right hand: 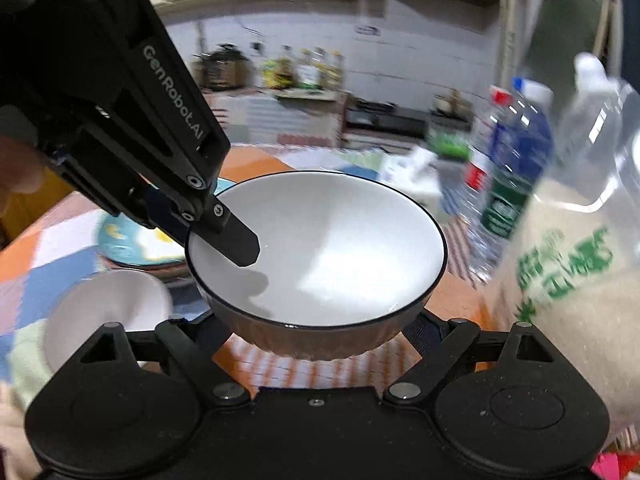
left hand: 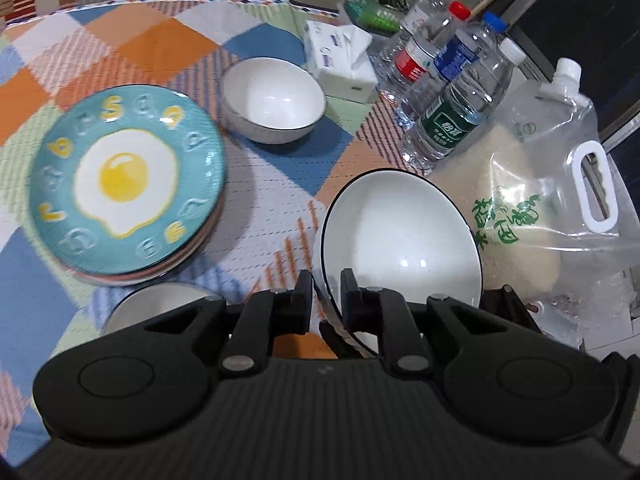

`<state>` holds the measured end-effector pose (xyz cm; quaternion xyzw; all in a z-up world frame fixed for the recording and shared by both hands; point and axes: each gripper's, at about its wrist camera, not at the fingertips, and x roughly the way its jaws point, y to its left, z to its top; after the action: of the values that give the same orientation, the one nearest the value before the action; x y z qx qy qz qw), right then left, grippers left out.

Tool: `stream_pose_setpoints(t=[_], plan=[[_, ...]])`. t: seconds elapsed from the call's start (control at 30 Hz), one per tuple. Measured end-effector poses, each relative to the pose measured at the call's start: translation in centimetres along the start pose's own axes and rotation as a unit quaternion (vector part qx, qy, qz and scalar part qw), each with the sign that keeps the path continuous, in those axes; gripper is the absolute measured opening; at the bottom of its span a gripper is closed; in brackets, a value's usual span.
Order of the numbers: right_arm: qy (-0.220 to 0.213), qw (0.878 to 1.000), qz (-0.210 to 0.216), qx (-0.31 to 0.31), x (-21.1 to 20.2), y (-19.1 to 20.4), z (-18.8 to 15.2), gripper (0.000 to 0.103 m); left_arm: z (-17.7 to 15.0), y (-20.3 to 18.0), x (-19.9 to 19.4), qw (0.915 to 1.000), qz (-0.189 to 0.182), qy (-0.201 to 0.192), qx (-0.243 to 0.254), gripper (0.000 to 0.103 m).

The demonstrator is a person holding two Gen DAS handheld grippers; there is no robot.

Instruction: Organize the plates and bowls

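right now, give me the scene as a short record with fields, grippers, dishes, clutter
left gripper: shut on the rim of the black-rimmed bowl, one finger inside, one outside
right gripper: open, fingers either side of the same bowl's base
held bowl: tilted, empty
other bowls: white bowl upright on the tablecloth; another near the left gripper
plates: egg plate tops a stack
clutter: water bottles, rice bag, tissue pack

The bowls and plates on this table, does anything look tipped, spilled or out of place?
One thing: the black-rimmed bowl is tilted and off the cloth, its rim pinched by the left gripper. The right gripper is open around its base. The plate stack and far bowl sit upright; no spills visible.
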<state>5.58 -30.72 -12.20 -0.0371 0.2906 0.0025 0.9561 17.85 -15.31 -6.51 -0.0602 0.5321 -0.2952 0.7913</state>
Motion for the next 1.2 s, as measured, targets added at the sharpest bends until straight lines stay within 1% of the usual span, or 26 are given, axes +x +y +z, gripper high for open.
stream_pose_setpoints(t=[0.17, 0.23, 0.37, 0.43, 0.5, 0.6, 0.7, 0.9, 1.2], plan=[[-0.002, 0.999, 0.045, -0.022, -1.2, 1.5, 1.1, 0.092, -1.0, 0.4, -2.8, 0.9992, 0.038, 0.007, 0.006, 0.013], [-0.002, 0.997, 0.065, -0.031, -1.6, 2.1, 1.5, 0.092, -1.3, 0.7, -3.8, 0.9988, 0.047, 0.005, 0.007, 0.012], [-0.008, 0.994, 0.103, -0.032, -2.5, 2.6, 1.9, 0.092, -2.1, 1.7, -5.7, 0.9989, 0.046, -0.002, -0.002, 0.013], [-0.017, 0.992, 0.115, -0.045, -3.2, 3.1, 1.7, 0.092, -2.6, 2.1, -6.3, 0.9987, 0.051, -0.007, 0.001, 0.013], [-0.017, 0.990, 0.132, -0.050, -3.1, 3.1, 1.8, 0.092, -3.1, 2.5, -6.8, 0.9985, 0.054, -0.008, 0.001, 0.013], [-0.012, 0.986, 0.159, -0.049, -3.0, 3.4, 1.8, 0.092, -3.7, 3.5, -6.8, 0.9985, 0.052, -0.005, -0.014, 0.013], [-0.004, 0.982, 0.179, -0.062, -2.9, 4.0, 1.4, 0.092, -4.4, 4.9, -6.4, 0.9981, 0.049, 0.003, -0.037, 0.013], [0.010, 0.977, 0.191, -0.091, -2.3, 5.4, 0.6, 0.092, -5.4, 6.6, -5.6, 0.9964, 0.058, 0.016, -0.059, 0.012], [0.042, 0.972, 0.203, -0.108, -0.5, 7.3, 0.1, 0.092, -6.1, 8.2, -4.2, 0.9923, 0.094, 0.035, -0.072, 0.012]])
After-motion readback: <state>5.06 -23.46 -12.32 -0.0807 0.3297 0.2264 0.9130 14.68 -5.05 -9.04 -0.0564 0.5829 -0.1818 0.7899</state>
